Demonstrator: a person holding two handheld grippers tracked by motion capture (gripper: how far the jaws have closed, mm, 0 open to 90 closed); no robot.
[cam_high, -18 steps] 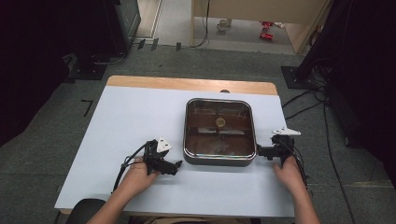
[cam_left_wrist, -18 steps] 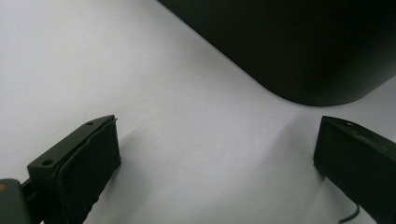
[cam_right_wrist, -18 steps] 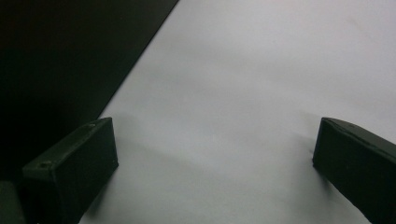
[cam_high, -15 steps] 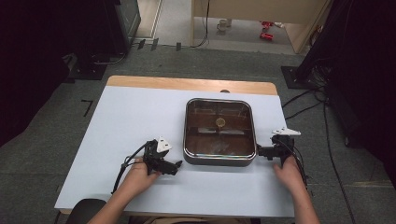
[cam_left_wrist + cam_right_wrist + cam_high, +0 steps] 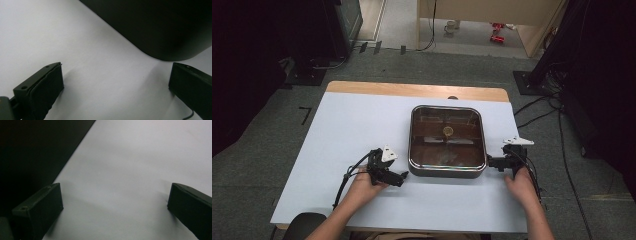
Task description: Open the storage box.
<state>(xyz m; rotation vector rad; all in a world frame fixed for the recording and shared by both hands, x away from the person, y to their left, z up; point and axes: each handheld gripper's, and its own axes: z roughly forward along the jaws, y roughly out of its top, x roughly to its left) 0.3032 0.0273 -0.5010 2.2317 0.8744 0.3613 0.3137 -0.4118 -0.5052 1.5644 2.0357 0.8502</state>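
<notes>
A square dark pan with a glass lid [image 5: 447, 140] sits on the white table [image 5: 352, 125], right of centre; a small knob [image 5: 447, 131] tops the lid. My left gripper [image 5: 401, 177] lies low on the table just left of the pan's near corner, open, jaws wide with bare table between them. In the left gripper view [image 5: 116, 87] the pan's dark rounded corner [image 5: 160, 27] looms just ahead. My right gripper [image 5: 491, 162] rests by the pan's right side, open too. The right gripper view [image 5: 115, 205] has the pan's dark wall [image 5: 32, 150] at its left.
A wooden strip [image 5: 412, 90] edges the table's far side. Grey carpet, black stands and cables [image 5: 542, 112] surround the table. Bare tabletop spreads left of the pan and along the near edge.
</notes>
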